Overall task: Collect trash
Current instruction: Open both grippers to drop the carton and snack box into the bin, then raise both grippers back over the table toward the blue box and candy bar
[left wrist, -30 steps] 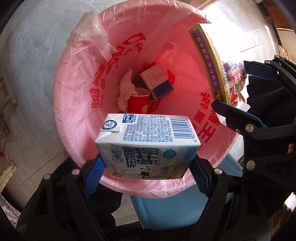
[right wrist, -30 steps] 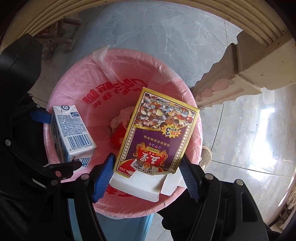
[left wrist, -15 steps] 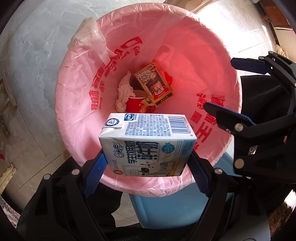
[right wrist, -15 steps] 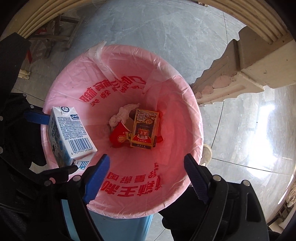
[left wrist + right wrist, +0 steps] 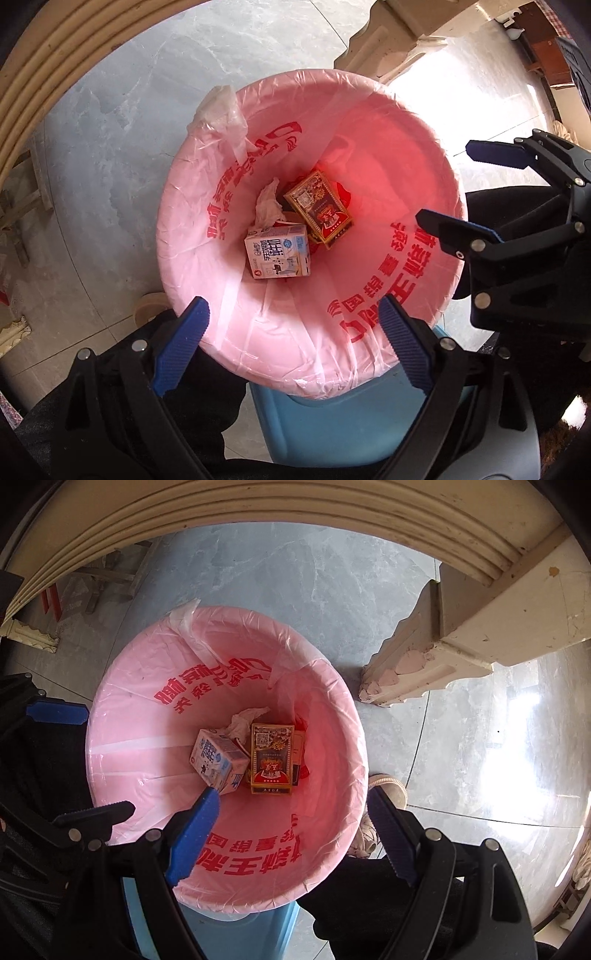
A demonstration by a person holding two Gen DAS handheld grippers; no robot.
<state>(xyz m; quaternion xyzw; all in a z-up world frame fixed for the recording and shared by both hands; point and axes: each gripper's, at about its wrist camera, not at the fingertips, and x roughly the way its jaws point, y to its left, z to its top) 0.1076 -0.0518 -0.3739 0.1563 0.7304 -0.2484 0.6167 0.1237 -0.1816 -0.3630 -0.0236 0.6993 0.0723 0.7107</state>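
Shoe (image 5: 388, 788) shows rightward only, probably.

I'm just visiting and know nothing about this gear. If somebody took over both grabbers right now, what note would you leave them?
Left gripper: jaws opening, nothing between them, above the bin.
Right gripper: open, empty, also above the bin.
Milk carton and playing-card box lie at the bottom of the pink bin liner, beside a crumpled tissue.
Done: both pieces are binned.
Left: no other trash shows in these views; look around for more.
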